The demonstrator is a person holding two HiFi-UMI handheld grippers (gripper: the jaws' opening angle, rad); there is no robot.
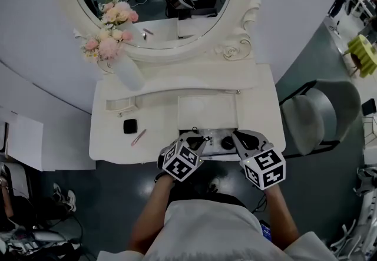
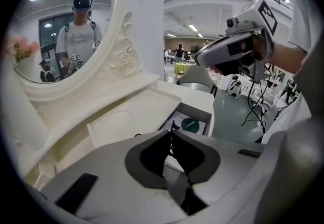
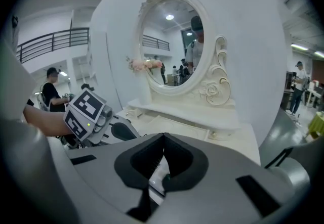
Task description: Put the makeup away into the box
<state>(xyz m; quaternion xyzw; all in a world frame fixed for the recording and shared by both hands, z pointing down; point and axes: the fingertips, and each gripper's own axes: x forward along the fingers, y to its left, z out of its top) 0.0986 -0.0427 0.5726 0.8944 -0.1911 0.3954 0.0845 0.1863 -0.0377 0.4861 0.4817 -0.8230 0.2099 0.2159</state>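
Observation:
The box is an open compartment [image 1: 219, 131] in the front of the white dressing table, with its lid [image 1: 207, 111] laid back. A dark green round jar [image 2: 191, 125] lies inside. A black compact [image 1: 130, 125] and a pink stick [image 1: 138, 136] rest on the tabletop to the left. My left gripper [image 1: 202, 136] hovers at the compartment's left edge with its jaws shut [image 2: 172, 131]. A thin dark bit shows at its tips; whether it is held I cannot tell. My right gripper [image 1: 235, 135] hangs over the right side, also shut [image 3: 163, 139].
An oval mirror [image 1: 154, 0] stands at the back of the table, with a white vase of pink flowers [image 1: 112, 42] at its left. A grey chair [image 1: 321, 114] sits to the right. A small drawer front [image 1: 121, 103] is on the raised shelf.

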